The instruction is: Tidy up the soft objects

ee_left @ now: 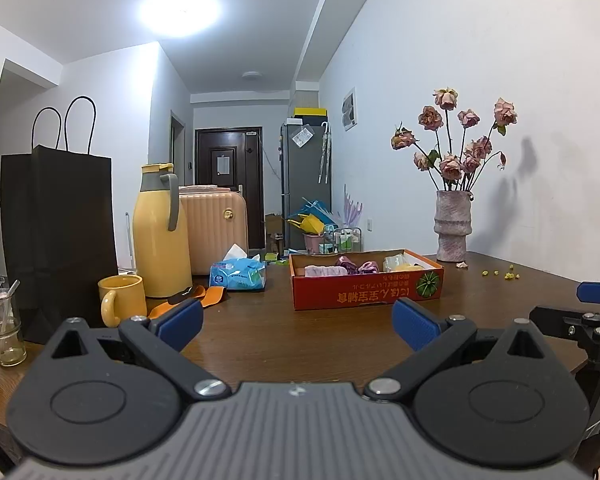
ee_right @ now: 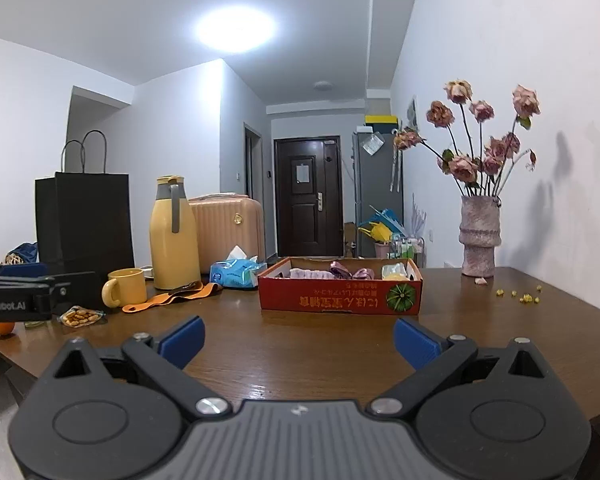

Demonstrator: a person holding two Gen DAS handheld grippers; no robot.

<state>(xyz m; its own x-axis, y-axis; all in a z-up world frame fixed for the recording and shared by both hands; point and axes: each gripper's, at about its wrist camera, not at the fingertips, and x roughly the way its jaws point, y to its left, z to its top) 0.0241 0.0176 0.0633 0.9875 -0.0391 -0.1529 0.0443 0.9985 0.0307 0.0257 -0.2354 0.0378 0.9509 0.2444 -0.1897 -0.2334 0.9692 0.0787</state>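
Both tongs are just hanging over the near edge of the brown wooden table [ee_left: 300,332]; the left gripper [ee_left: 298,326] has its blue pads [ee_left: 180,324] spread wide with nothing between them, and the right gripper [ee_right: 298,340] is the same, gaping open and holding nothing; in the left view you can catch the right one poking in at the right edge, and in the right view the left one shows at the left edge.

Straight ahead of both sits the red cardboard box [ee_right: 340,298], well apart from the fingers; the soft stuff is already in it: a pale pink folded cloth [ee_right: 310,273] on the left, a shiny purple scrunchie-looking thing [ee_right: 350,271] in the middle, and something pale yellow-green [ee_right: 396,272] at the right end, can't tell what exactly.

Left of the box there's a blue tissue pack [ee_right: 236,272]; then an orange strap [ee_right: 172,300] lying flat, a yellow mug [ee_right: 126,287], a yellow thermos jug [ee_right: 174,236] and a black paper bag [ee_right: 86,220]; a vase of dried roses [ee_right: 480,236] stands in the far right corner by the wall.
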